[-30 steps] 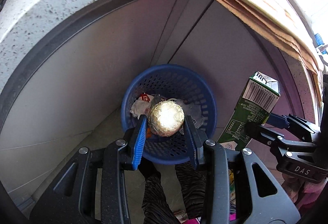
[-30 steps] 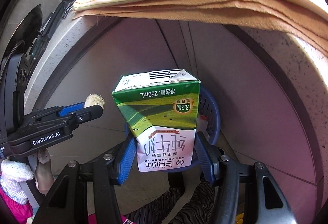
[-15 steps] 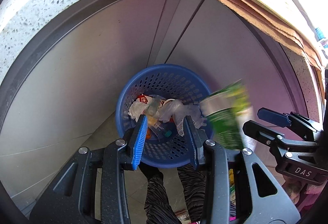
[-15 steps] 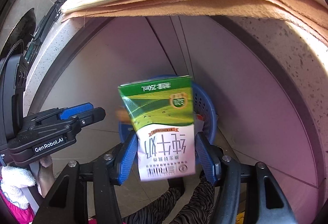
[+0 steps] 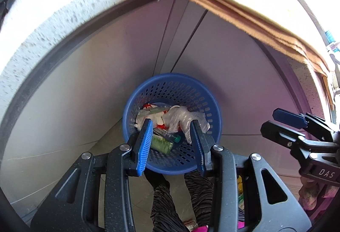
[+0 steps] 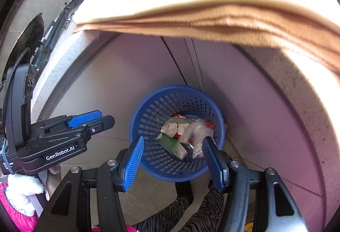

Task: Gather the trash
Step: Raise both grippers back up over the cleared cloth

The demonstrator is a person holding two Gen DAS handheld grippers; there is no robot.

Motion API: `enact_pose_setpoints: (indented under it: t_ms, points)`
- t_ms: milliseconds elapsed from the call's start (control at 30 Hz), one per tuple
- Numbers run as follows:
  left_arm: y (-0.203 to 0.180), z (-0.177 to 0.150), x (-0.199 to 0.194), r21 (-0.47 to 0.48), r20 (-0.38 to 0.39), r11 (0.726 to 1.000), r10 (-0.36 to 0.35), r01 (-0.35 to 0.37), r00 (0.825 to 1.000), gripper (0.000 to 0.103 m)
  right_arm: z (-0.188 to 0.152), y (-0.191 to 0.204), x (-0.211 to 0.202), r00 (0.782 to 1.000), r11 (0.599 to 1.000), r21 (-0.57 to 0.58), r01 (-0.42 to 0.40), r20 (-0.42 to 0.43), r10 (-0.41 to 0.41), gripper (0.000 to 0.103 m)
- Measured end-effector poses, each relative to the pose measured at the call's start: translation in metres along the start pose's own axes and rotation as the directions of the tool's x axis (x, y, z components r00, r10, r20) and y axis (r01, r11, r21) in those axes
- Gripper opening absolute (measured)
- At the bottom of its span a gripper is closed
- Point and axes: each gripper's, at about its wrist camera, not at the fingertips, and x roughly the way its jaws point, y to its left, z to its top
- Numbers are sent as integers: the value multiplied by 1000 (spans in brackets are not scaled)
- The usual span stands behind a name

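A blue perforated basket stands on the floor below both grippers. In it lie crumpled white plastic, red-and-white wrappers and a green milk carton on its side. No foil ball shows among the trash. My left gripper hangs open above the basket with nothing between its blue pads. My right gripper is open too and wider, also holding nothing.
A speckled stone counter edge arches overhead, with a tan cloth hanging over it. Grey cabinet doors stand behind the basket. A person's legs in striped trousers are on the tiled floor just in front of it.
The foil ball has left my left gripper and the milk carton has dropped from my right gripper into the basket. Both grippers are now empty; the left one has lifted slightly.
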Motion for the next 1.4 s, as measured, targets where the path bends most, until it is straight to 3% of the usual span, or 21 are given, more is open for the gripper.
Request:
enact_pose_setpoints:
  t_ms: [433,733,833,1000,1100,1233,1400]
  points:
    - [-9,21,-71,-3,141,1000,-14,15,990,36,14,4,-68,992,998,-47,-31,121,37,61]
    - [-36,48,-116,29,256,999,-43,37,966,37,36,2,-127,968,998,-64,-25,247,40,62]
    - [-48,62,-129,38,291,998,-58,49,955,43,44,-1,-145,958,998,-67,-22,285,40,64]
    - [-68,81,-149,58,341,995,-93,78,935,45,59,-6,-173,937,997,-68,-23,347,46,68]
    - [-80,90,-160,74,372,993,-108,87,922,60,67,-10,-190,918,997,-69,-16,395,42,77]
    - [-92,100,-175,76,417,993,-117,93,901,75,76,-17,-210,891,998,-68,-6,452,36,82]
    - [-107,110,-191,75,478,996,-81,52,875,86,86,-28,-227,860,998,-60,9,510,22,93]
